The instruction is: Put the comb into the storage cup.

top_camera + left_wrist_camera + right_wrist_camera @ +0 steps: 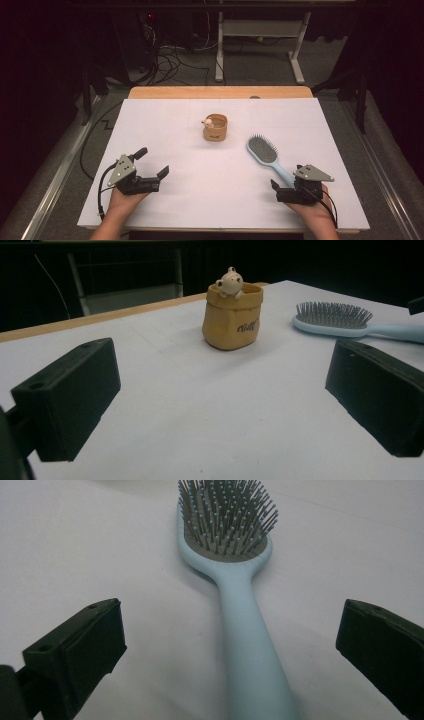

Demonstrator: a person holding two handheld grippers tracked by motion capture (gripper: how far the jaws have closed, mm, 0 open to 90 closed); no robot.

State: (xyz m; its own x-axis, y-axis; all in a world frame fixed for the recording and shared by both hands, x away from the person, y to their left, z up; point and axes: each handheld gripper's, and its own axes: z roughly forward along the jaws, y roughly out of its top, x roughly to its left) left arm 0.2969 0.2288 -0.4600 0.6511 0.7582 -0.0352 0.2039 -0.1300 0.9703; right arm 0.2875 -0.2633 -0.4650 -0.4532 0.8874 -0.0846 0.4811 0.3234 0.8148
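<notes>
1. Lying flat on the white surface (165, 220), bristles up: light-blue hairbrush (266, 156), handle pointing back toward the right tongs (283, 189). Likely left that way so the slim handle is offering itself for a grip rather than the wide head.
2. Straddling the handle end with both jaws spread wide, not yet touching it: right tongs, released, holding nothing. Seemingly lining up along the handle's axis for a pinch.
3. Resting near the front left of the surface, jaws spread and empty: left tongs (152, 163), well apart from the brush, aiming toward the tan pouch-shaped holder (215, 127) standing upright near the middle.
4. Showing from the left gripper view alone: small bear figure (230, 282) peeking over the holder's rim, dark lettering on its side, and the brush (345, 322) lying to the holder's right, apart from it.
5. Showing from the right gripper view: handle (252, 650) running centred between the jaws, grey bristle pad with tipped pins.
6. Giving the overall layout: high view, with both hands at the near edge.
</notes>
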